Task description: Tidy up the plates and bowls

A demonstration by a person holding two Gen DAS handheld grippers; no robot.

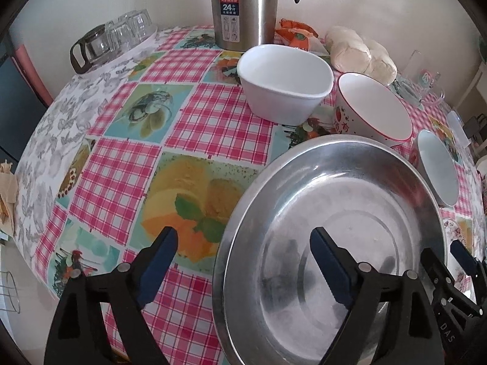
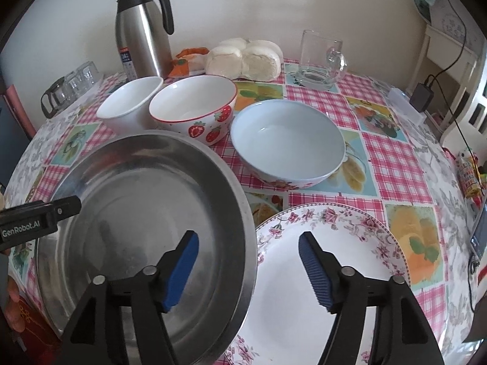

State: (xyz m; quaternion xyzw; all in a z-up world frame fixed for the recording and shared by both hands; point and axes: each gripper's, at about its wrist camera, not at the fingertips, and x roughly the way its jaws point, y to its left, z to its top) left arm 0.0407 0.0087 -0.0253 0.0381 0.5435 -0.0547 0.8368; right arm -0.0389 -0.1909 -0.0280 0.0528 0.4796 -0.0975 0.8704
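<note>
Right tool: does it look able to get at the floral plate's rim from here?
Probably yes. The right tool is open right above the floral plate, whose right rim lies bare. On the left, the steel pan overlaps the plate's edge, blocking that side.

The steel pan [image 2: 146, 213] overlaps the floral plate [image 2: 319, 273]; three bowls [image 2: 194, 103] stand behind.

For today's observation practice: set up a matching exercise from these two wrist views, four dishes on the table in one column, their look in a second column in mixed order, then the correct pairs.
Column A
1. steel plate
2. floral plate
3. strawberry bowl
4. squarish bowl

Column B
a. plain white
b. red rim, red fruit pattern
c. bare shiny metal
d. pink flower border

Pairs: 1-c, 2-d, 3-b, 4-a
</note>
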